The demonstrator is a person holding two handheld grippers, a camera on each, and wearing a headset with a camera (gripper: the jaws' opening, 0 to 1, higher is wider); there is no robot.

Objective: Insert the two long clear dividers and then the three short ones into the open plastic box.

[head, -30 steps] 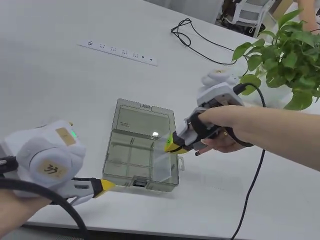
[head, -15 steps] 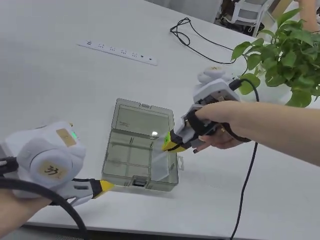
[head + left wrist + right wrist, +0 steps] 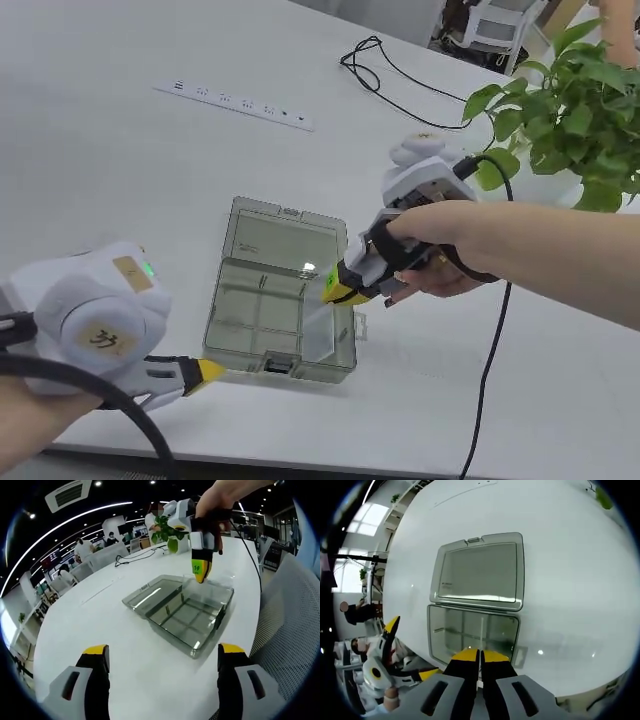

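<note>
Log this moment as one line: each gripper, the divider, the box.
right gripper: shut on clear divider, at right side of box | left gripper: open, empty, near box front, apart | box: lid open

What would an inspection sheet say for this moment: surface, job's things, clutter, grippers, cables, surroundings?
Surface: white table, glossy.
Job's things: open plastic box, its lid laid flat behind the base. Divider lines show inside, count unclear. One clear divider is held upright over the base's right end.
Clutter: white power strip on the far side; nothing else seen.
Grippers: right gripper shut on the clear divider above the box. Left gripper open, near the box's front left corner but apart from it.
Cables: black cable looped on the far table; gripper lead trailing across the near edge.
Surroundings: potted plant at right, chair beyond the table.
</note>
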